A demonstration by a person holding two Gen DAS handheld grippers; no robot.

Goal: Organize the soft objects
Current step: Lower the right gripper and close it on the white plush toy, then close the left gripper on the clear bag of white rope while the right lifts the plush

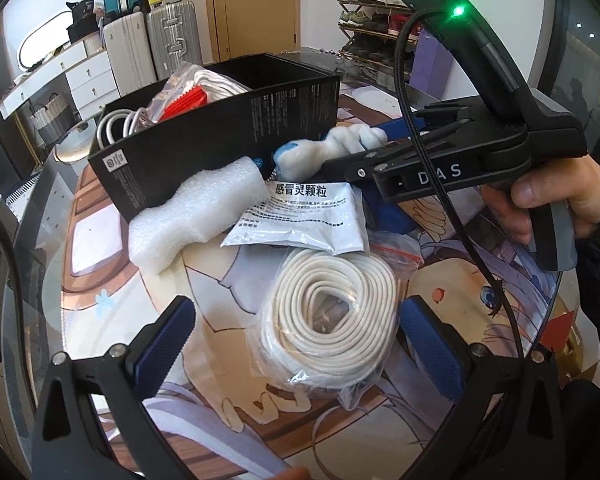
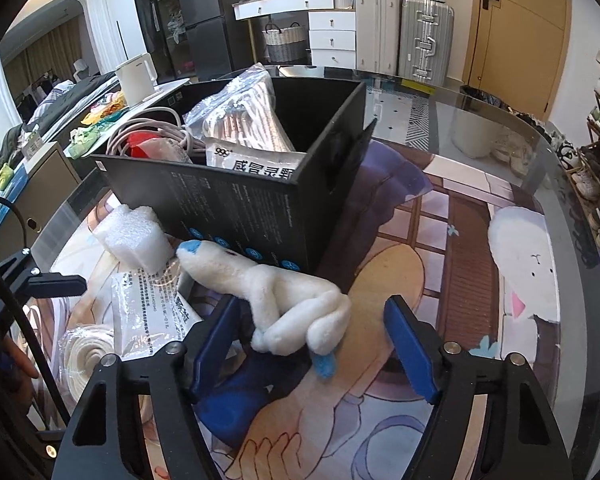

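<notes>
A white plush toy with blue tips (image 2: 284, 292) lies on the printed mat beside the open black box (image 2: 228, 200). My right gripper (image 2: 310, 348) straddles the toy's near end with its jaws open; the left finger is close to the plush and a gap shows at the right finger. In the left wrist view the right gripper (image 1: 364, 144) reaches over the plush toy (image 1: 320, 148). My left gripper (image 1: 300, 344) stands open around a bagged coil of white cord (image 1: 332, 320) without touching it. A white foam piece (image 1: 188, 216) and a medicine sachet (image 1: 304, 216) lie against the black box (image 1: 220, 132).
The box holds cables, a bagged item and a sachet (image 2: 256, 164). Something blue (image 2: 236, 404) lies under the plush. A white kettle (image 2: 136, 76) stands behind the box. The round glass table's edge (image 2: 560, 184) curves at the right, with suitcases and a shoe rack beyond.
</notes>
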